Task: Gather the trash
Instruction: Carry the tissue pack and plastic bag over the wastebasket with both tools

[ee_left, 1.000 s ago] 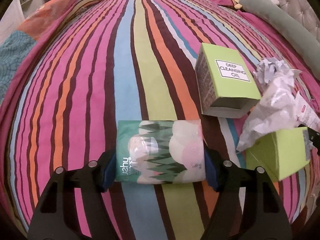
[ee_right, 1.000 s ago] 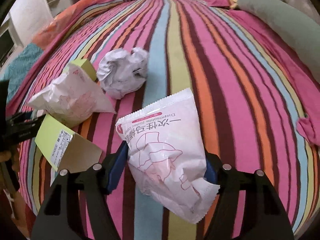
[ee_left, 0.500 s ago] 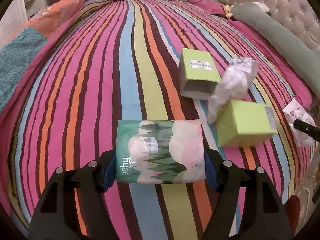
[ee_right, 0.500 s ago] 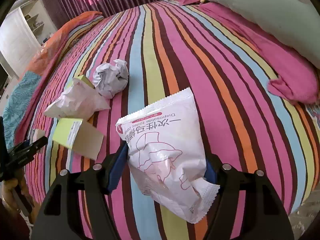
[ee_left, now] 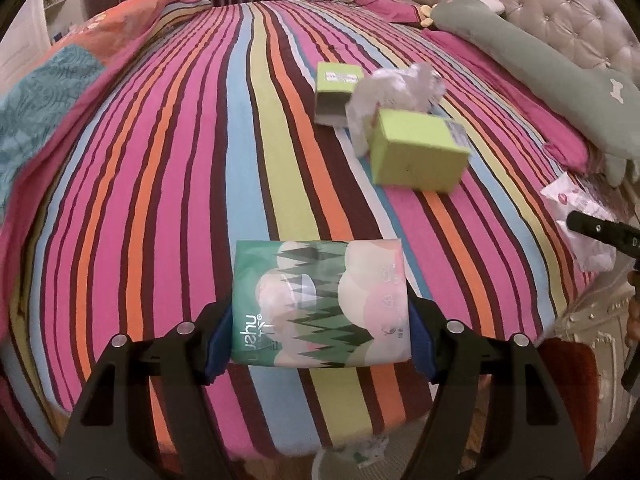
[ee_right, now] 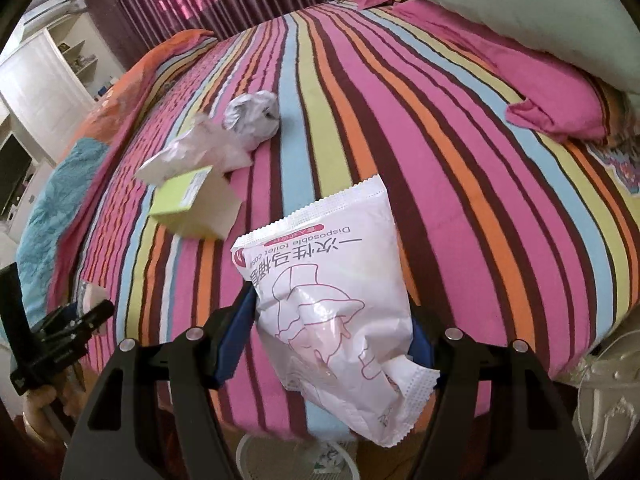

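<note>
Below, in the left wrist view, the striped bed [ee_left: 168,184] edge is seen, with bare stripes ahead. The left gripper [ee_left: 320,336] is held level, squeezed shut on a green tissue pack [ee_left: 320,304]. In the right wrist view, the right gripper [ee_right: 334,336] is clamped on a white wrapper [ee_right: 332,304] over the bed's edge.
</note>
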A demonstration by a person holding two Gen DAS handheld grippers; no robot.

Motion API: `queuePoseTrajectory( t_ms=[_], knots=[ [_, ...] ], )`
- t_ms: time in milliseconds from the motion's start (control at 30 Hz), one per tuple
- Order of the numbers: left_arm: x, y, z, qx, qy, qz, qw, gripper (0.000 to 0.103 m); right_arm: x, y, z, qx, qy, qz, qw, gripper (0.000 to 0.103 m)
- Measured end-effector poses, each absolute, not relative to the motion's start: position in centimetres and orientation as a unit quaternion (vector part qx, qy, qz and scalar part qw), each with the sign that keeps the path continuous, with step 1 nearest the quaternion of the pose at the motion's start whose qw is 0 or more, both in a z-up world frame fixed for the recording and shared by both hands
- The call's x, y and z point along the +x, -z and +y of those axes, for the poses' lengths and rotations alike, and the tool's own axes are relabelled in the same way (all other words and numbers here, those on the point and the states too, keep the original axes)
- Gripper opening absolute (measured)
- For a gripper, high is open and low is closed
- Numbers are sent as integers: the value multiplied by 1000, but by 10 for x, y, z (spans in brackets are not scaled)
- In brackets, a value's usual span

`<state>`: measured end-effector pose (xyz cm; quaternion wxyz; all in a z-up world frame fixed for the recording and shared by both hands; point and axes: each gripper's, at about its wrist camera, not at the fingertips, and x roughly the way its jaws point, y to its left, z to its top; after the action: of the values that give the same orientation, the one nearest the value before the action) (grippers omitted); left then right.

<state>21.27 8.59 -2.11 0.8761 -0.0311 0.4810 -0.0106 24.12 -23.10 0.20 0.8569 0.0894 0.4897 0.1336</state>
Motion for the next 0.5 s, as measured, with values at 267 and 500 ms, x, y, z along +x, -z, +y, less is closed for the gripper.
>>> queuePoseTrajectory(
  t_ms=[267, 500],
  knots=[
    [159, 25, 74, -26, 25, 483, 875, 69, 193, 3, -227, 93, -156, 490, 853, 64],
    [114, 32, 68, -33, 23, 493, 869, 69, 155, 6, -226, 84, -160, 498, 848, 64]
  ],
)
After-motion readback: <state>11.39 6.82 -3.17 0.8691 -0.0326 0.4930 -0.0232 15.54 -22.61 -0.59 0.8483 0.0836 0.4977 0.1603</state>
